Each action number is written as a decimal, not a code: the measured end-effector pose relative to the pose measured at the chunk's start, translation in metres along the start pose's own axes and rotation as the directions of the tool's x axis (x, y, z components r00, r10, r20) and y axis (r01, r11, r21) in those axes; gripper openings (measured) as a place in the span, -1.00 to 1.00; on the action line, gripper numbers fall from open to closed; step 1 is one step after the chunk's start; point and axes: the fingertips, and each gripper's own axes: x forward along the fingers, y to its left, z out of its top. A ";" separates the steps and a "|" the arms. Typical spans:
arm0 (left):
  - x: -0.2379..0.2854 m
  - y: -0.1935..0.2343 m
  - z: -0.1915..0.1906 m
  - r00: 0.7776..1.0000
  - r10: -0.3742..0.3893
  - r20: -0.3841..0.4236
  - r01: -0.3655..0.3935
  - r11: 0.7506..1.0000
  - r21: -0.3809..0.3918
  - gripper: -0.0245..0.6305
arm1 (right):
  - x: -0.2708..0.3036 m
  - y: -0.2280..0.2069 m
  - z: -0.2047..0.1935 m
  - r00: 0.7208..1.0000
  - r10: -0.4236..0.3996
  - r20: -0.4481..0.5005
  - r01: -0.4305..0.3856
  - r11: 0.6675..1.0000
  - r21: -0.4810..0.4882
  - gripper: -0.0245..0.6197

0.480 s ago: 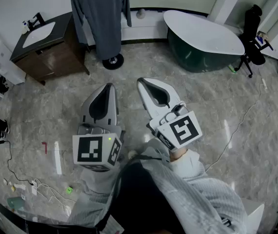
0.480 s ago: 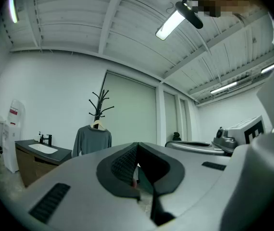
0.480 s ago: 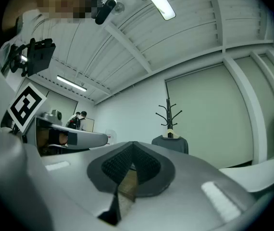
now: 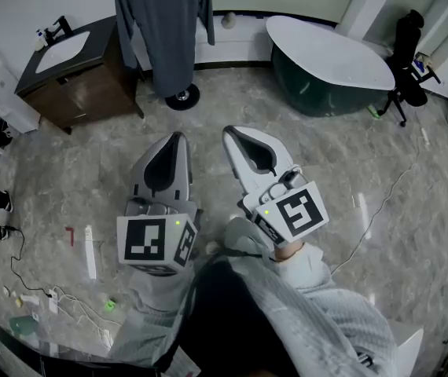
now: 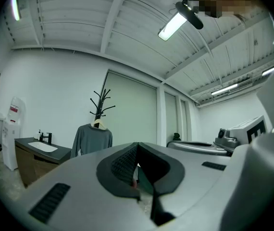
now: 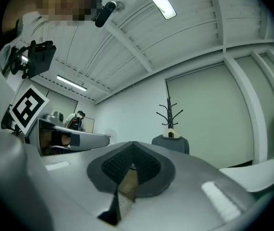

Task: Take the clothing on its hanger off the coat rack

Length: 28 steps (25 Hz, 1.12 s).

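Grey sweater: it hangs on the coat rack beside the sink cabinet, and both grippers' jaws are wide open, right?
Not the jaws. The grey sweater does hang on the coat rack beside the sink cabinet, but the left gripper and right gripper have their jaws shut and empty, as the two gripper views show.

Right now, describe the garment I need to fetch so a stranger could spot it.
Look along the far wall, between the dark vanity with its white sink and the freestanding bathtub. A black branching coat rack stands there, with a grey long-sleeved top on a pale hanger. It is the only thing hung on the rack.
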 end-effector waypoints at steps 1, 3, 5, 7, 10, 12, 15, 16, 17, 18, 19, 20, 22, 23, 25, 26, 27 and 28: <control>0.003 0.002 -0.002 1.000 -0.002 -0.002 0.002 1.000 -0.004 -0.91 | 0.002 -0.002 -0.002 1.000 -0.005 -0.005 0.005 1.000 0.004 -0.92; 0.013 0.007 -0.007 1.000 -0.005 -0.008 0.005 1.000 -0.014 -0.91 | 0.009 -0.010 -0.008 1.000 -0.010 -0.014 0.010 1.000 0.016 -0.92; 0.022 0.012 -0.013 1.000 -0.002 -0.021 0.002 1.000 -0.018 -0.91 | 0.015 -0.018 -0.014 1.000 -0.016 -0.019 0.016 0.999 0.030 -0.92; 0.032 0.014 -0.020 0.999 0.004 -0.038 -0.005 1.000 -0.016 -0.91 | 0.019 -0.028 -0.023 0.999 -0.024 -0.028 0.025 0.999 0.034 -0.92; 0.073 0.033 -0.027 0.999 0.005 -0.053 -0.006 1.000 -0.022 -0.91 | 0.053 -0.056 -0.037 0.999 -0.023 -0.046 0.024 0.999 0.027 -0.92; 0.112 0.050 -0.030 0.998 0.004 -0.059 -0.006 1.000 -0.026 -0.91 | 0.085 -0.082 -0.044 0.998 -0.013 -0.056 0.014 0.999 0.029 -0.92; 0.171 0.072 -0.028 0.998 0.021 -0.053 -0.021 1.000 -0.010 -0.91 | 0.133 -0.126 -0.048 0.999 0.003 -0.044 -0.002 1.000 0.030 -0.92; 0.191 0.080 -0.025 0.999 0.031 -0.045 -0.031 1.000 -0.002 -0.91 | 0.150 -0.142 -0.048 0.999 0.013 -0.035 -0.013 1.000 0.023 -0.91; 0.211 0.088 -0.021 0.998 0.041 -0.037 -0.041 0.999 0.003 -0.91 | 0.165 -0.157 -0.047 0.999 0.026 -0.029 -0.026 1.000 0.015 -0.91; 0.231 0.094 -0.017 0.998 0.049 -0.029 -0.049 0.999 0.006 -0.91 | 0.179 -0.171 -0.046 0.999 0.041 -0.025 -0.041 0.999 0.010 -0.91; 0.251 0.099 -0.011 0.998 0.056 -0.022 -0.056 0.998 0.009 -0.91 | 0.194 -0.186 -0.043 0.998 0.057 -0.022 -0.057 0.998 0.005 -0.92; 0.271 0.105 -0.005 0.998 0.063 -0.015 -0.063 0.998 0.012 -0.91 | 0.209 -0.200 -0.039 0.997 0.073 -0.019 -0.073 0.997 -0.002 -0.91; 0.311 0.114 0.004 0.997 0.081 0.005 -0.082 0.997 0.018 -0.91 | 0.237 -0.230 -0.034 0.994 0.108 -0.023 -0.109 0.994 -0.027 -0.91; 0.330 0.119 0.007 0.996 0.092 0.013 -0.093 0.996 0.018 -0.91 | 0.250 -0.243 -0.033 0.992 0.125 -0.031 -0.127 0.991 -0.035 -0.91; 0.364 0.128 0.012 0.994 0.113 0.011 -0.113 0.993 0.017 -0.91 | 0.274 -0.268 -0.034 0.988 0.148 -0.045 -0.149 0.988 -0.029 -0.91; 0.380 0.134 0.014 0.993 0.120 0.004 -0.121 0.993 0.017 -0.91 | 0.286 -0.280 -0.036 0.987 0.155 -0.050 -0.156 0.988 -0.019 -0.91; 0.395 0.140 0.014 0.992 0.128 -0.003 -0.127 0.992 0.018 -0.91 | 0.297 -0.290 -0.039 0.985 0.164 -0.056 -0.165 0.986 -0.010 -0.91; 0.408 0.146 0.013 0.991 0.134 -0.010 -0.134 0.991 0.019 -0.91 | 0.308 -0.298 -0.045 0.982 0.177 -0.066 -0.178 0.984 -0.004 -0.91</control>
